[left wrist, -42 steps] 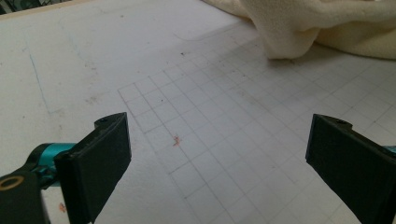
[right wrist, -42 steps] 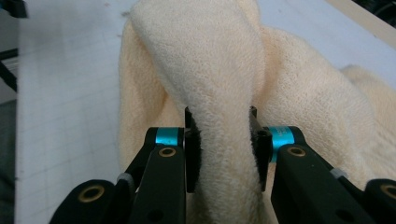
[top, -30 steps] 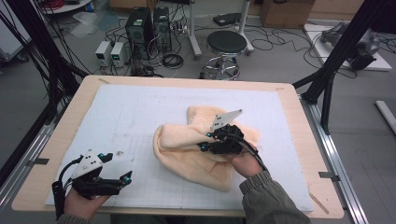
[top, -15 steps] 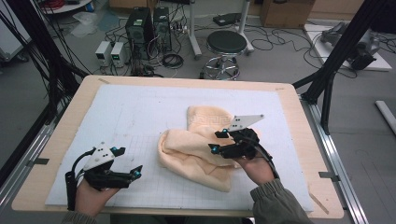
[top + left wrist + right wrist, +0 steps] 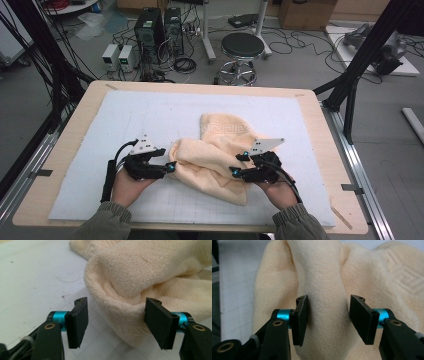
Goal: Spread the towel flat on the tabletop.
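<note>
High view: a cream terry towel [image 5: 216, 152] lies crumpled a little right of the middle of the white gridded mat [image 5: 100, 125], and everything here is best placed from that towel. The left gripper [image 5: 169, 167] sits at the towel's left edge, low over the mat, and its jaws have just been closing; in the left gripper view the rolled hem of the towel [image 5: 140, 305] stands between the two pads, the right pad touching the pile and the left pad apart from it, so the claw is open around the fold and not yet clamped. The right gripper [image 5: 235, 172] rests on the towel's near right part; in the right gripper view a raised ridge of cloth [image 5: 327, 302] runs up between its jaws, which have just been closing and stand apart, though whether the pads press the pile I cannot tell for sure. Both hands seem set at opposite sides so as to take two edges and spread or fold the cloth. Left of the towel the mat is bare and wide, as it is beyond it; to its right there is less mat before the wooden table border [image 5: 327, 150], and the near edge is close.
</note>
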Demonstrator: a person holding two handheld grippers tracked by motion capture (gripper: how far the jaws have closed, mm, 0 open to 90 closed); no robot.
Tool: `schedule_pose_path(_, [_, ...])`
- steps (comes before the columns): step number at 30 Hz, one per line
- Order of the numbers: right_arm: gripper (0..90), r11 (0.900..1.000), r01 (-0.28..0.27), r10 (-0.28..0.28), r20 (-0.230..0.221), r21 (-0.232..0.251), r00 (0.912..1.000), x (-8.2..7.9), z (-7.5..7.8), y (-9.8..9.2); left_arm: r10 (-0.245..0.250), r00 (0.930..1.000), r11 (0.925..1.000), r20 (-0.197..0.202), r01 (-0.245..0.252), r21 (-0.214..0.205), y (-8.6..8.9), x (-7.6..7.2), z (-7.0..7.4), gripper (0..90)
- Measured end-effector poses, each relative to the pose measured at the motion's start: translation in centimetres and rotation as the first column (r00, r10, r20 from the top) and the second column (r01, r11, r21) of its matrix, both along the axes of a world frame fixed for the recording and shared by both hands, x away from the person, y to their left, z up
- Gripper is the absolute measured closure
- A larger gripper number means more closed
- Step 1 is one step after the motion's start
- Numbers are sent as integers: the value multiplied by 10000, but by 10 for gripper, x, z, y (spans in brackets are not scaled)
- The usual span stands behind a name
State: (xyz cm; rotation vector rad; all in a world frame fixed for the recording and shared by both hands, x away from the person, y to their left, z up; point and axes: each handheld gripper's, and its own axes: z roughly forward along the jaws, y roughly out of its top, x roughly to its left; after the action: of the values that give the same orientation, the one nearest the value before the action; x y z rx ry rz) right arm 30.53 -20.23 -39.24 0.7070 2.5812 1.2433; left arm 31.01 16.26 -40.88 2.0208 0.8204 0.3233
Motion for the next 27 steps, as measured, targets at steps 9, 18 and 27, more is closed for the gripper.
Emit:
schedule_pose_path(9, [720, 9987, -442, 437, -174, -259, 9989, 15, -15, 7, -417, 9963, 9990, -751, 403, -188, -5, 15, -13, 749])
schedule_pose_path(18, [741, 9970, -755, 753, -92, -177, 9971, 18, -6, 18, -251, 9995, 9997, 176, 251, -1, 24, -14, 15, 798])
schedule_pose_path(27, [745, 9848, -1716, 1722, 185, -261, 9849, 8, 10, 49, 6, 9946, 9998, 1038, -24, 173, 63, -71, 43, 800])
